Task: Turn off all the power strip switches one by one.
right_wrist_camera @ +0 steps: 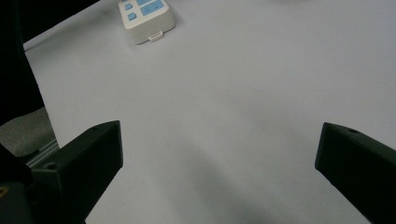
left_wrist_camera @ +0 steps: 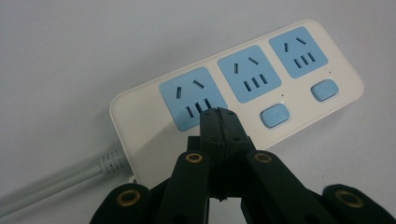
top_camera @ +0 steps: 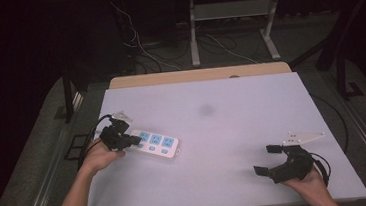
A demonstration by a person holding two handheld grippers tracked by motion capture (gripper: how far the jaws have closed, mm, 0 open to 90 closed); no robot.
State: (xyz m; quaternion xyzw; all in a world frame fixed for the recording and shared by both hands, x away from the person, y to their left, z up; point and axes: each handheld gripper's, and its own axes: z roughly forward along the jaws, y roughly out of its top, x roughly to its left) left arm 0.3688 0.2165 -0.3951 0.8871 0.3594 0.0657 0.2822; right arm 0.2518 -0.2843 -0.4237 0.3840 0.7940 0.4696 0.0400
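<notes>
Down at the near edge, the right gripper [top_camera: 270, 159] sat in the person's right hand [top_camera: 311, 184], jaws spread wide with nothing between them, hovering over bare white table [top_camera: 231, 109]. From its own camera the two black jaws stood far apart at the bottom corners, and the power strip [right_wrist_camera: 147, 16] peeked in at the top edge, cut off so just two buttons and one end showed.

Over on the left, the left gripper [left_wrist_camera: 218, 116] had its jaws pressed tight together, tips down on the strip's face beside the nearest blue socket [left_wrist_camera: 192, 96]. Whether those tips pinched anything or were merely pressing could not be told. The power strip [top_camera: 155, 144] lay flat on the table's left part, three blue sockets and white body, its grey cord [left_wrist_camera: 56, 179] running off the frame. One button was hidden behind the jaws; two blue buttons [left_wrist_camera: 275, 115] showed. From above, the left hand [top_camera: 99, 158] covered the strip's near end.
</notes>
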